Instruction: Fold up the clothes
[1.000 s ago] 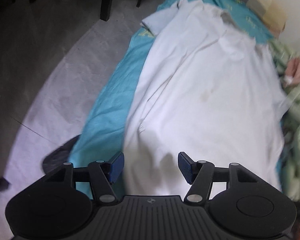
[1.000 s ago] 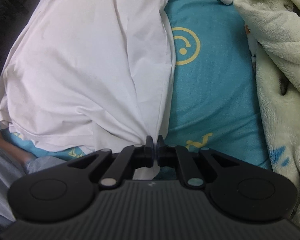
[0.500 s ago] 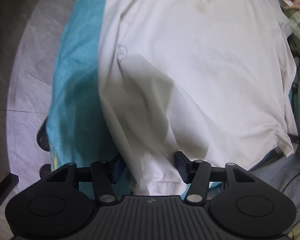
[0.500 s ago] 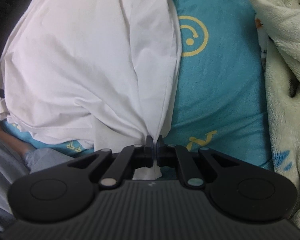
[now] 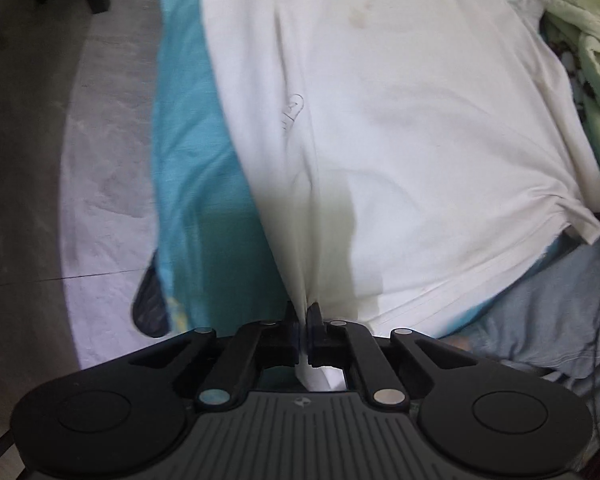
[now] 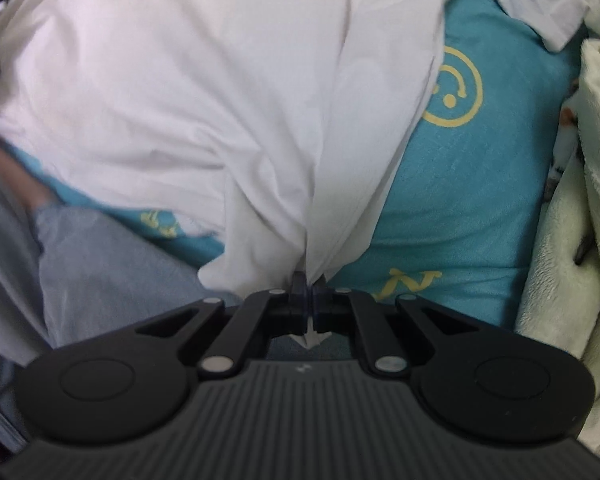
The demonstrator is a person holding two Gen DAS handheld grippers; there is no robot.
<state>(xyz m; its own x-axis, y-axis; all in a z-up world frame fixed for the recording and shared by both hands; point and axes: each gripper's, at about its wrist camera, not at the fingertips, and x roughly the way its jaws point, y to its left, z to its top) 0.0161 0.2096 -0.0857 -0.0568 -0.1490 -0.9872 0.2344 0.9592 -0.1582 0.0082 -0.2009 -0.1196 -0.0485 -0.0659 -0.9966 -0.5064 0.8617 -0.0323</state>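
- White shirt (image 5: 400,128): spread across a bed, on a teal sheet (image 5: 196,184) printed with yellow marks; a faint brownish stain sits on the cloth far from the left wrist camera, and a small outline emblem lies nearer the shirt's edge on the floor side.
- Left gripper (image 5: 303,316): jaws closed on the shirt's near hem, at the corner toward the floor; the cloth gathers into a taut ridge running away from the grip, and a tuck of fabric shows behind the jaws.
- Right gripper (image 6: 310,286): jaws closed on a bunched fold of the same shirt (image 6: 204,92); creases fan out from the pinch point, and a small point of cloth pokes out behind the jaws.
- Teal sheet (image 6: 460,200): exposed beside the shirt in the right wrist view, bearing a yellow circular face motif.
- Pale green fleece blanket (image 6: 580,208): heaped along the sheet's far side from the shirt.
- Grey trousers (image 6: 100,256): a person's leg, near the hem.
- Grey floor (image 5: 80,152): beside the bed.
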